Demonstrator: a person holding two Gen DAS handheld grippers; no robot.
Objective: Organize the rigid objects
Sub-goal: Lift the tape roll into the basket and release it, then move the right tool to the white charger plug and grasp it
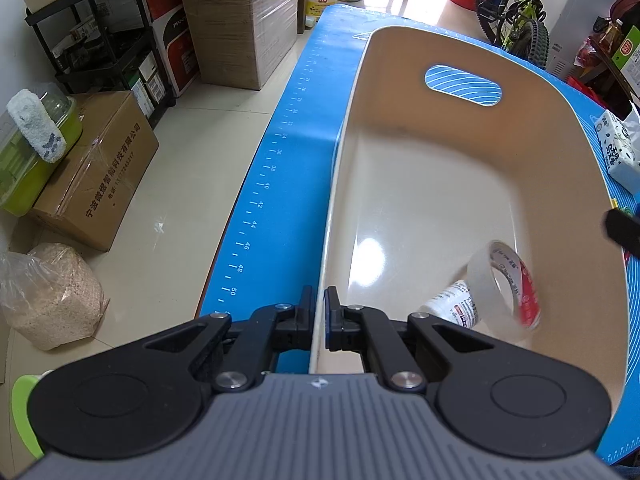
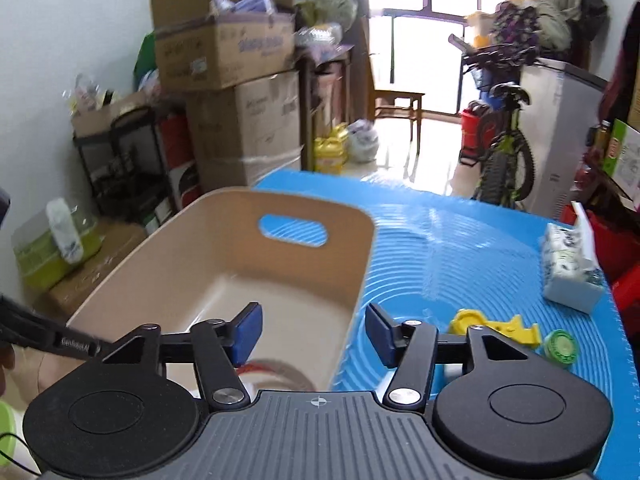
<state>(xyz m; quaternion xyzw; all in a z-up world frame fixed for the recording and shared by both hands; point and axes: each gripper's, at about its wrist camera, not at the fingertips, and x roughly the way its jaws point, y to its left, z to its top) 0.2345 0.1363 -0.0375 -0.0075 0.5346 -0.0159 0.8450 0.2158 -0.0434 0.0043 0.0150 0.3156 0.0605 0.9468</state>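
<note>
My left gripper (image 1: 319,312) pinches the smooth beige plastic bin's (image 1: 400,184) thin wall. Right of it, inside, lie a glossy clear tape roll (image 1: 505,285) and a small white bottle (image 1: 456,304). My right gripper (image 2: 314,334) hangs released above the rim.

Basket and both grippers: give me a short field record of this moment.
basket: beige basket on the blue mat, handle cutout in its far wall
in basket: tape roll, blurred, tilted on edge; small white bottle lying beside it
left gripper: shut on the basket's near rim
right gripper: open, nothing between the pads, above the basket's right edge
on mat, outside basket: yellow tape dispenser, green cap, tissue pack
</note>
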